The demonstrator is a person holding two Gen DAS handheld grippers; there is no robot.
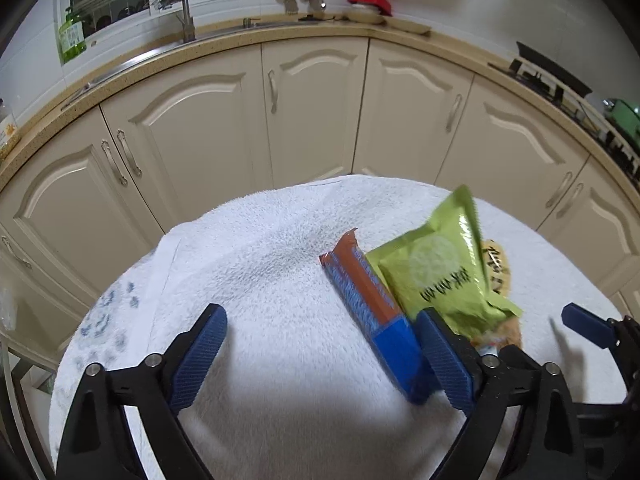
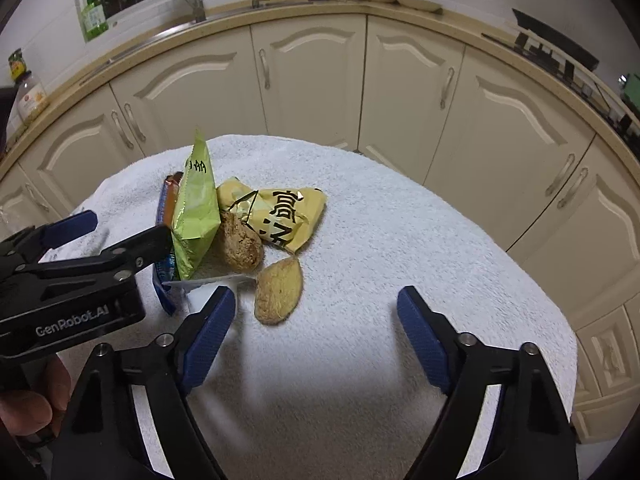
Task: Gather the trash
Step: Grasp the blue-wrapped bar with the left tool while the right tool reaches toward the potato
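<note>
A blue and orange snack wrapper [image 1: 370,304] lies on the white towel [image 1: 260,280], its near end just inside my left gripper's right finger. A green packet [image 1: 436,272] leans up against that finger; it also shows in the right wrist view [image 2: 196,216]. My left gripper [image 1: 320,330] is open wide, with nothing gripped; it also shows in the right wrist view [image 2: 124,232]. A yellow packet [image 2: 280,216] and two brown biscuits [image 2: 278,292] [image 2: 240,242] lie beside them. My right gripper [image 2: 316,312] is open and empty, just in front of the nearer biscuit.
The towel [image 2: 400,240] covers a small round table. Cream kitchen cabinets [image 1: 312,112] curve around behind it, with a sink and tap [image 1: 186,16] at the back left and a stove [image 1: 560,84] at the right. A hand [image 2: 28,404] holds the left gripper.
</note>
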